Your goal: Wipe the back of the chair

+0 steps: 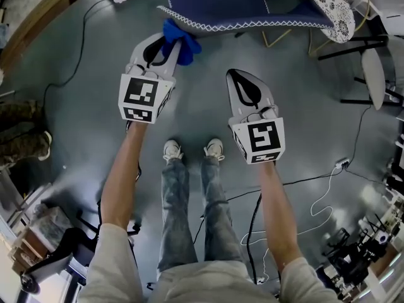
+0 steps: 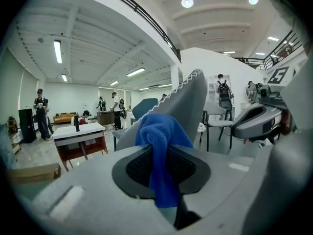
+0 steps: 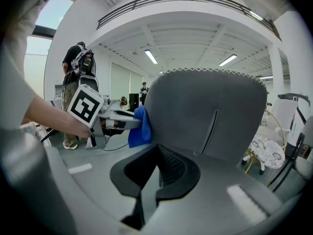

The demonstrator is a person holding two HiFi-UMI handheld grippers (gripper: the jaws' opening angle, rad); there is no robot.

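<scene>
Evidently to wipe, the left gripper (image 1: 168,41) jaws pinch a bunched blue cloth (image 1: 183,44) against the grey zigzag-edged chair back (image 3: 210,116); the right gripper (image 1: 238,79) jaws sit closed, empty.

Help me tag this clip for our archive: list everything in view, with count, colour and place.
chair: one, grey back with white zigzag trim, straight ahead
cloth: one, blue, in the left gripper, by the chair's left edge
patterned seat: one, white, right of the chair
table: one, white top, red legs, far back in the left gripper view
cables: several, black and white, on the grey floor
bystander: one, dark top, camouflage trousers, to the left
other people: several, small, far back
shoes: two, white, below the grippers
jeans: blue
left gripper: grey, shut on the cloth
right gripper: grey, shut, empty
</scene>
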